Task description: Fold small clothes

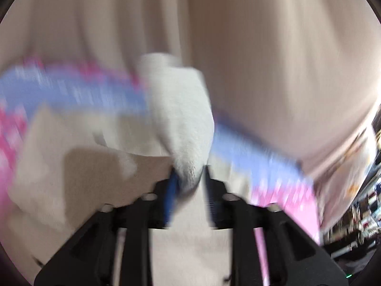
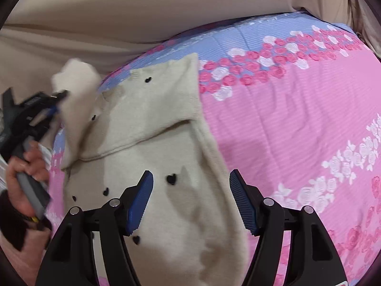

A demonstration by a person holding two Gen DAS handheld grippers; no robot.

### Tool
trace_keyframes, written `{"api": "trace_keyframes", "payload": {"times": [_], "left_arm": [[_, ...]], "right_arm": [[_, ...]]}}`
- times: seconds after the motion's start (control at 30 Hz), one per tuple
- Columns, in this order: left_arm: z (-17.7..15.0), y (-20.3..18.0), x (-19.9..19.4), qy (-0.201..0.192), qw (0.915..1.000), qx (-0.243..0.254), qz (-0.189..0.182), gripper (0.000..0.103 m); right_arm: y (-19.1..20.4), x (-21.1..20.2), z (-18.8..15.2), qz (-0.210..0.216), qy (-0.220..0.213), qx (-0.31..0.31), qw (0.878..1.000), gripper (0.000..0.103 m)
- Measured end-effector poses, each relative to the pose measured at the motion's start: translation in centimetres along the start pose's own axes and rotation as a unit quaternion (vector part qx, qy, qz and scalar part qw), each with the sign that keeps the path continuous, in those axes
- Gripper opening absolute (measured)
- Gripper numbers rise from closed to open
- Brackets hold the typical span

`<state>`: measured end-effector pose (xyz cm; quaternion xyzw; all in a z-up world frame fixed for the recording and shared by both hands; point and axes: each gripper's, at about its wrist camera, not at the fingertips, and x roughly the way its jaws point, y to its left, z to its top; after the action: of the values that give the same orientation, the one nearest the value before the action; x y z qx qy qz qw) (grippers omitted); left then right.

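Left tool [image 2: 62,100] pinches cream sweater's [image 2: 154,143] sleeve; its body runs away lengthwise.

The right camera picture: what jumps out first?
A fluffy cream sweater dotted with little black hearts lies on a bright pink and blue rose-patterned bedspread. At the left, the left gripper pinches one sleeve and lifts it, while the right gripper hangs open above the sweater.

Fuzzy cream knit sweater [image 2: 152,124] on a matt, ribbed floral bedspread [image 2: 285,119]; ridged blue rubbery gripper pads [image 2: 140,200].
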<state>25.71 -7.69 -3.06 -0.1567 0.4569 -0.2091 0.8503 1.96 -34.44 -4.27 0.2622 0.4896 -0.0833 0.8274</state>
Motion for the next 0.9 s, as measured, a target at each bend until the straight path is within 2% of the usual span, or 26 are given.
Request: {"api": "trace_keyframes", "payload": {"times": [0.03, 0.07, 0.13, 0.17, 0.2, 0.23, 0.3, 0.4, 0.47, 0.6, 0.67, 0.7, 0.73, 0.77, 0.8, 0.87, 0.9], "left_arm": [[-1.9, -0.7, 1.6, 0.03, 0.9992, 0.007, 0.025, 0.054], [-3.3, -1.1, 2.1, 0.041, 0.9984, 0.013, 0.036, 0.054], [-6.5, -1.7, 2.0, 0.054, 0.9981, 0.018, 0.022, 0.056], [-7.2, -1.4, 1.7, 0.055, 0.9983, 0.013, 0.015, 0.06], [-8.0, -0.7, 1.1, 0.053, 0.9985, 0.005, 0.015, 0.069], [-8.7, 0.3, 0.0, 0.045, 0.9987, -0.01, 0.019, 0.071], [-8.9, 2.4, -1.2, 0.038, 0.9983, -0.039, 0.023, 0.071], [-9.1, 7.1, -4.5, 0.017, 0.9934, -0.11, 0.025, 0.071], [-8.3, 10.5, -5.9, 0.002, 0.9877, -0.153, 0.032, 0.071], [-8.5, 14.7, -8.9, -0.024, 0.9803, -0.19, 0.05, 0.071], [-8.8, 16.2, -10.2, -0.032, 0.9776, -0.201, 0.052, 0.071], [-8.9, 16.9, -10.7, -0.033, 0.9765, -0.206, 0.052, 0.072], [-9.1, 17.3, -10.9, -0.033, 0.9759, -0.21, 0.049, 0.072], [-9.4, 17.6, -11.1, -0.03, 0.9753, -0.213, 0.051, 0.072], [-9.6, 17.7, -11.0, -0.027, 0.9751, -0.214, 0.051, 0.072], [-9.8, 18.0, -11.3, -0.026, 0.9751, -0.215, 0.047, 0.072], [-9.9, 18.1, -11.5, -0.026, 0.9753, -0.214, 0.048, 0.072]], "right_arm": [[-0.2, 0.0, 0.2, -0.005, 0.003, -0.005, 1.0, 0.065], [-0.3, 0.1, 0.6, -0.003, 0.005, -0.011, 1.0, 0.065], [-0.1, 0.4, 1.6, 0.011, 0.005, -0.018, 1.0, 0.066], [0.1, 0.8, 2.3, 0.022, 0.006, -0.018, 1.0, 0.066], [0.4, 1.1, 2.9, 0.032, 0.007, -0.016, 0.999, 0.066], [0.9, 1.6, 3.8, 0.045, 0.008, -0.016, 0.999, 0.067], [2.5, 3.7, 6.1, 0.068, 0.014, -0.021, 0.997, 0.067], [4.5, 7.6, 9.3, 0.082, 0.03, -0.012, 0.996, 0.07], [6.3, 10.3, 11.5, 0.072, 0.037, 0.002, 0.997, 0.07], [10.0, 12.8, 14.1, 0.031, 0.018, 0.026, 0.999, 0.07], [11.5, 14.6, 14.8, 0.005, 0.021, 0.025, 0.999, 0.077], [12.1, 16.6, 15.0, -0.012, 0.048, 0.019, 0.999, 0.082], [12.4, 18.0, 15.0, -0.02, 0.07, 0.017, 0.997, 0.071], [12.6, 18.7, 14.9, 0.001, 0.082, 0.018, 0.996, 0.052], [12.9, 18.6, 15.0, 0.03, 0.081, 0.017, 0.996, 0.021], [13.0, 15.1, 15.4, 0.114, 0.012, 0.007, 0.993, 0.022], [12.5, 12.9, 15.3, 0.132, -0.023, -0.009, 0.991, 0.022]]}}
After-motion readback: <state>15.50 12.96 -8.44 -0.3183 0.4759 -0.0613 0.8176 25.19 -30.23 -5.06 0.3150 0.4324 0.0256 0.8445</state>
